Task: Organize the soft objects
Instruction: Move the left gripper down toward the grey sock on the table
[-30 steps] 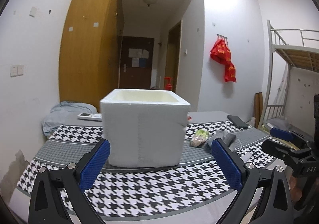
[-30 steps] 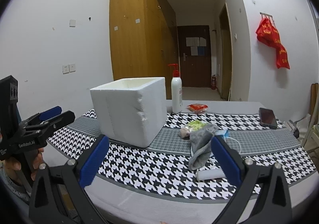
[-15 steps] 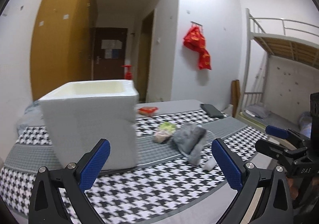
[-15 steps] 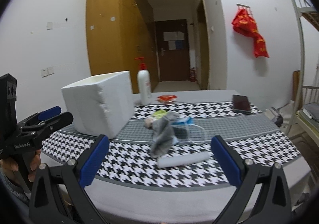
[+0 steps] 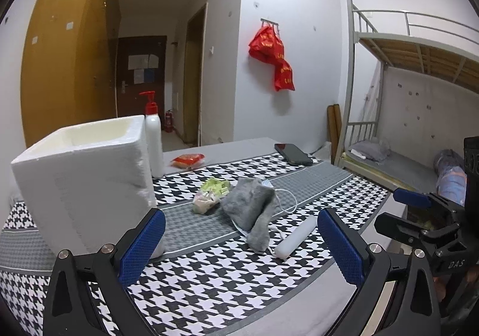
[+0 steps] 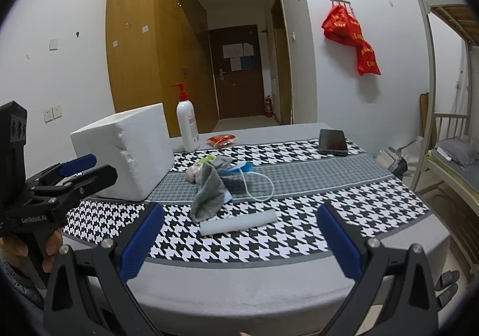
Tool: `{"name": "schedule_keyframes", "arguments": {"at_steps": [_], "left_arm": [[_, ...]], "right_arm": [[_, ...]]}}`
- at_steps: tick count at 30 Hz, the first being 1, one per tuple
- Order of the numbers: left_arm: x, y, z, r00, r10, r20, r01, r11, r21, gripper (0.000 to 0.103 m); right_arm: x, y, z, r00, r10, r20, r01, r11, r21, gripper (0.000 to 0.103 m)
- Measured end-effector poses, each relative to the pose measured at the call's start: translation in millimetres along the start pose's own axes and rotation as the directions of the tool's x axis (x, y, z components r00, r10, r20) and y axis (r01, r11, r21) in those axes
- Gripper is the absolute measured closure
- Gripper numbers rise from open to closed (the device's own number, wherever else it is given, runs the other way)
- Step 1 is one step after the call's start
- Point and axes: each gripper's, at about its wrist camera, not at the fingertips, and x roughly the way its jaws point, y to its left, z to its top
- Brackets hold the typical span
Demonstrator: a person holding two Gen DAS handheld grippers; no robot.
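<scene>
A grey sock (image 5: 253, 210) (image 6: 209, 189) lies crumpled mid-table over a blue face mask (image 6: 239, 169) with white loops. Beside it lie a small bag of green and pink bits (image 5: 211, 194) (image 6: 196, 168) and a white foam roll (image 5: 295, 235) (image 6: 238, 221). An open white foam box (image 5: 86, 183) (image 6: 125, 153) stands to the left. My left gripper (image 5: 239, 246) is open and empty, near the table's front, facing the sock. My right gripper (image 6: 239, 243) is open and empty, at the front edge before the roll.
A white pump bottle (image 5: 154, 141) (image 6: 187, 123) stands behind the box. A red packet (image 5: 188, 160) (image 6: 221, 140) and a black phone (image 5: 293, 154) (image 6: 332, 141) lie at the back of the houndstooth-covered table (image 6: 299, 234). A bunk bed (image 5: 413, 96) stands to the right.
Both grippers have swung right: the foam box slid to the left of each view and the sock pile came to the centre. Both stay open and empty.
</scene>
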Motion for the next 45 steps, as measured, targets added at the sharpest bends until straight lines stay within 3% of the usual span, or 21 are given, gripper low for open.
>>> {"name": "schedule_keyframes", "arguments": {"at_steps": [26, 29, 45], "left_arm": [[87.3, -16.9, 11.7, 0.991, 0.002, -0.136, 0.000, 1.000, 0.014, 0.002], [97.4, -21.0, 11.8, 0.988, 0.006, -0.151, -0.002, 1.000, 0.026, 0.005], [143.4, -23.8, 5.1, 0.971, 0.025, -0.237, -0.017, 0.999, 0.034, 0.045]], "right_arm": [[42.9, -41.1, -7.4, 0.997, 0.054, -0.053, -0.051, 0.996, 0.069, 0.000], [46.9, -44.2, -8.6, 0.996, 0.062, -0.058, -0.058, 0.996, 0.072, 0.000], [70.2, -51.4, -12.1, 0.990, 0.099, -0.103, -0.091, 0.992, 0.082, 0.000]]}}
